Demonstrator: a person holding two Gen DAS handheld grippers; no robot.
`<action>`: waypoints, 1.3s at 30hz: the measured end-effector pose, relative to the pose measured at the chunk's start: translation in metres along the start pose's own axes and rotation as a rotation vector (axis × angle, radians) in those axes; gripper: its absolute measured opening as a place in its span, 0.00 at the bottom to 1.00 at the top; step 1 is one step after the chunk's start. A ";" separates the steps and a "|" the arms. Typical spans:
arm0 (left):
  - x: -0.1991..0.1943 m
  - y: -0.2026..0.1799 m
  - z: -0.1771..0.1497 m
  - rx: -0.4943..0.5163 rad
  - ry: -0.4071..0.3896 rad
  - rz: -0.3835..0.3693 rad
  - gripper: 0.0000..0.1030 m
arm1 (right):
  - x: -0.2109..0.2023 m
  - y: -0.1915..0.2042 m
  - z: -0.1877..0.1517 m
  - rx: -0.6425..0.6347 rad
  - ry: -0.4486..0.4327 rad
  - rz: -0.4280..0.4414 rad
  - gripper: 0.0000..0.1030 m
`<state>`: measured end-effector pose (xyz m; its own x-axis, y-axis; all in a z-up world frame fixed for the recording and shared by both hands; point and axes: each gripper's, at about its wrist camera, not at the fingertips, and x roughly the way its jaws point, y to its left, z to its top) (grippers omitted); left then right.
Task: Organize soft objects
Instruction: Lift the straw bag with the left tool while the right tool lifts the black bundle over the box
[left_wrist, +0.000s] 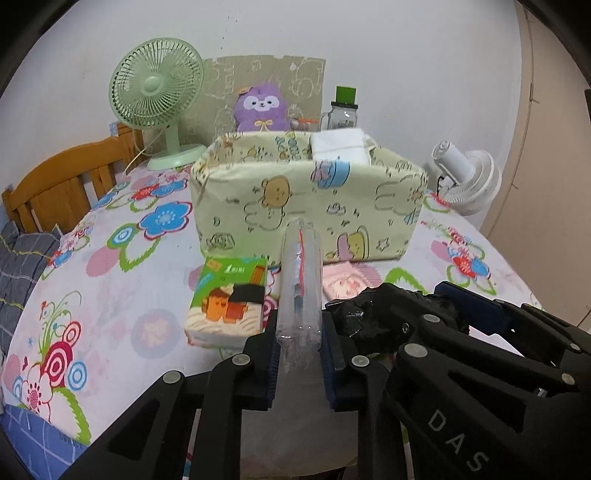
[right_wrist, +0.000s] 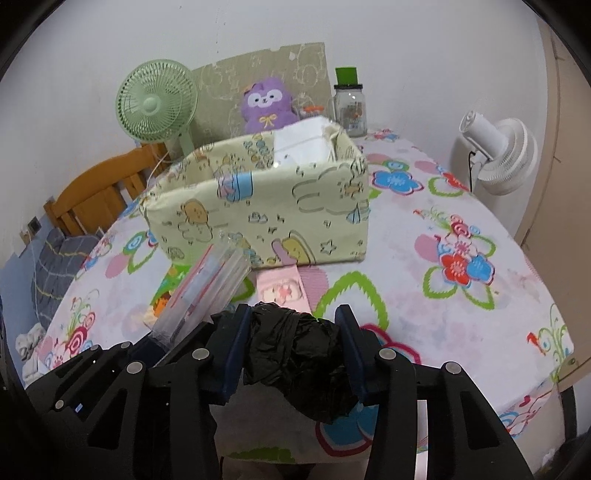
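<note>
Left to right, left wrist view: green fan (left_wrist: 157, 88) at back; tissue pack (left_wrist: 229, 302) on tabletop (left_wrist: 110, 280) in front of fabric box (left_wrist: 306, 199). Left gripper (left_wrist: 299, 354) fingers pinch a clear bag (left_wrist: 301, 280), rolled & standing upright betw. pads. Pink pack (left_wrist: 345, 284) lies just beside box front. Right gripper (right_wrist: 291, 350) w/ fingers squeezing a crumpled black bag (right_wrist: 295, 354) above tabletop's near edge. White folded cloth (left_wrist: 340, 146) inside box, right end. White fan (left_wrist: 465, 177) far right.
</note>
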<state>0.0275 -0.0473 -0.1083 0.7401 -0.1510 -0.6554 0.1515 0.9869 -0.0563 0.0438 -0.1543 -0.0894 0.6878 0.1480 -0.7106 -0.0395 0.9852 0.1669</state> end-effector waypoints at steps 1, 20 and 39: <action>-0.001 0.000 0.003 -0.003 -0.002 -0.004 0.17 | -0.001 0.001 0.002 -0.003 -0.004 -0.002 0.49; -0.022 -0.004 0.032 -0.005 -0.071 0.000 0.17 | -0.023 0.001 0.032 0.007 -0.083 0.008 0.49; -0.056 -0.007 0.060 0.009 -0.151 0.004 0.16 | -0.059 0.009 0.059 0.003 -0.169 0.017 0.49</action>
<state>0.0240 -0.0487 -0.0260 0.8308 -0.1549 -0.5345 0.1538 0.9870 -0.0470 0.0452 -0.1593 -0.0058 0.7991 0.1478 -0.5828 -0.0505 0.9824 0.1800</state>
